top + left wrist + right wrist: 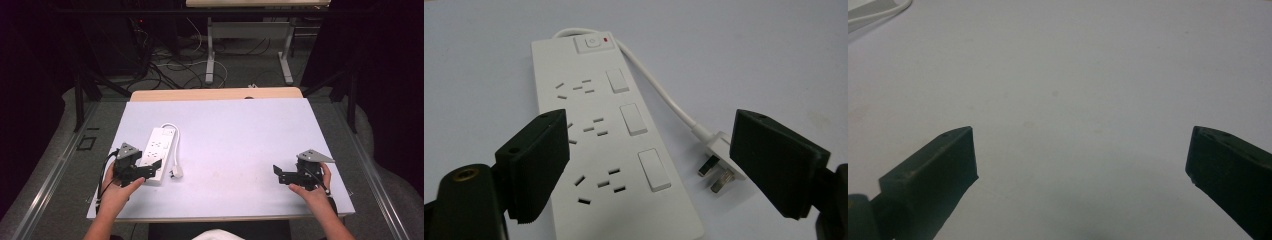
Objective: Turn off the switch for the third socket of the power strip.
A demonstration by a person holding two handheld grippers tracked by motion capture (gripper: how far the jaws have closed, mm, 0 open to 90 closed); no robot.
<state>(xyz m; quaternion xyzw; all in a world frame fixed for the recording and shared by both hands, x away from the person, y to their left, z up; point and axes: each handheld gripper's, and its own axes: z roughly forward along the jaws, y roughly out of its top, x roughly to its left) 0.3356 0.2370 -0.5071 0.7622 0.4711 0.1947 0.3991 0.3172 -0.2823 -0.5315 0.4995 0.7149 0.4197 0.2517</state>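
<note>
My left gripper (649,170) has its fingers open over the power strip (604,145); my right gripper (1080,175), far from it, is open too. Closing may knock the plug (719,167) beside the strip.

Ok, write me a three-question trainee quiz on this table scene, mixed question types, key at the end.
1. True or false: the left tool is shut on the power strip.
2. Multiple choice: the plug lies (A) in a socket of the strip, (B) loose on the white mat beside the strip, (C) between the right tool's jaws.
3. Fill in: the strip has ___ rows of sockets, each with its own rocker switch.

Key: 1 false, its jaws stand wide apart over the strip; 2 B; 3 three.
</note>
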